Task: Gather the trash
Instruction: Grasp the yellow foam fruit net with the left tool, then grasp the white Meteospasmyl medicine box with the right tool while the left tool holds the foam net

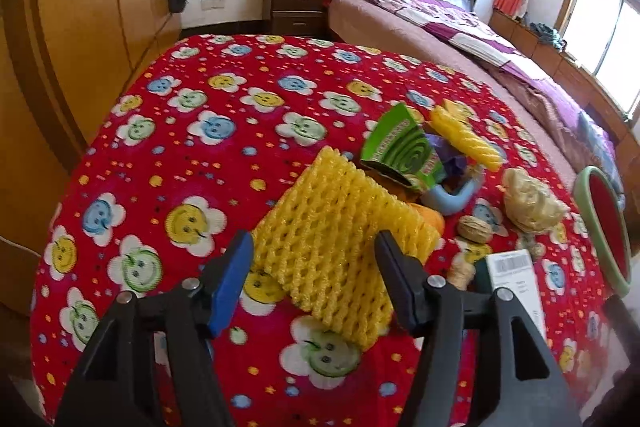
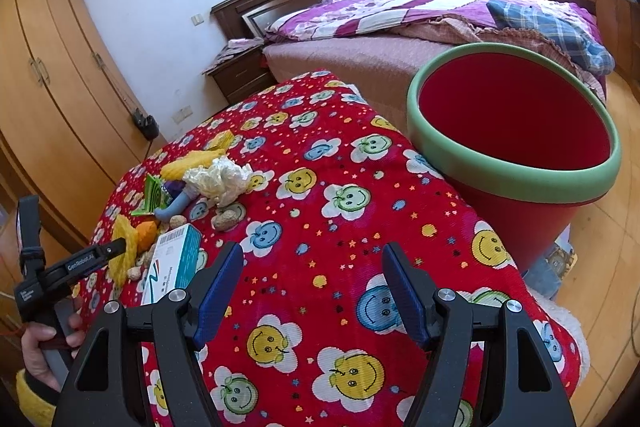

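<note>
Left fingers: the left gripper (image 1: 314, 281) stands spread wide, one blue-padded finger and one black finger flanking the near end of a yellow foam fruit-net sleeve (image 1: 340, 239); neither finger visibly presses it, so nothing is pinched yet.
Right fingers: the right gripper (image 2: 312, 291) is also spread, its blue pads over bare cloth with nothing between them.
Nearest trash: the yellow net lies on the red smiley-flower tablecloth (image 1: 168, 147), toward the table's near edge in the left wrist view, partly covering an orange piece (image 1: 434, 221).
Further trash: beyond it sit a green printed cardboard scrap (image 1: 400, 151), a second yellow foam piece (image 1: 466, 135), a pale blue curved plastic part (image 1: 454, 197), a crumpled cream plastic bag (image 1: 528, 203), a walnut (image 1: 475, 228) and scattered peanut shells, plus a white-and-teal carton with a barcode (image 1: 516, 279) near the right side.
Bin: a red plastic bin with a green rim (image 2: 516, 171) stands just off the table's far right edge, its mouth open; no contents are visible.
Step in hand: judged as lining up the first grasp on the yellow net.
Next move: the left fingers likely need to ease forward, close on the soft net, lift it clear of the orange piece, then carry it rightward over the bin rim.
Caution: the net is light and springy, so a shallow pinch may slip.
</note>
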